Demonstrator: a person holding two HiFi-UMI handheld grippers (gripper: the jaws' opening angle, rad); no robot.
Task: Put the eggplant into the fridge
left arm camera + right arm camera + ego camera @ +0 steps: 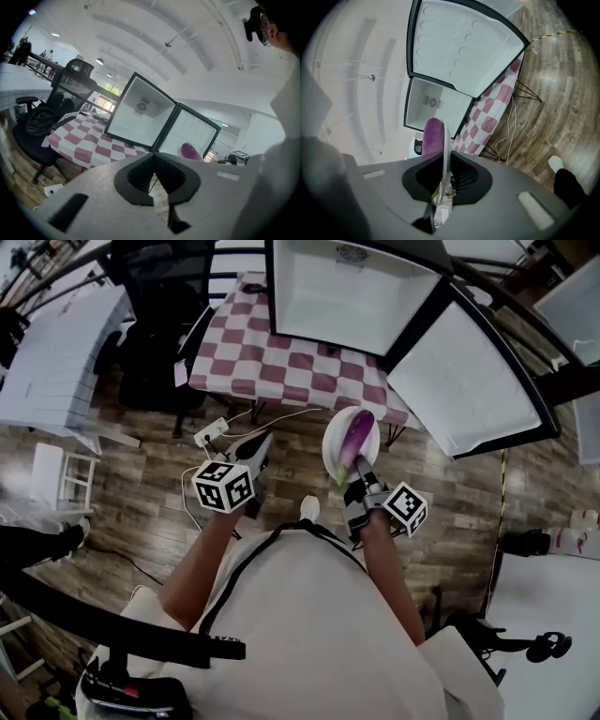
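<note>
A purple eggplant [358, 436] lies on a white plate [332, 452], and my right gripper [355, 475] is shut on the plate's near rim. In the right gripper view the plate's thin edge [446, 149] stands between the jaws with the eggplant [433, 136] beside it. The small fridge [347, 292] stands on the checkered table [248, 352], and its door [469, 381] is swung wide open to the right. My left gripper [260, 442] is shut and empty, level with the right one, left of the plate. The left gripper view shows the fridge [139, 112] ahead and the eggplant [190, 151] at its right.
A black office chair [155, 343] stands at the table's left end. A white power strip [211, 433] and cables lie on the wooden floor just ahead of my left gripper. A white stool [58, 474] is at far left. Folding table legs [520, 93] show under the cloth.
</note>
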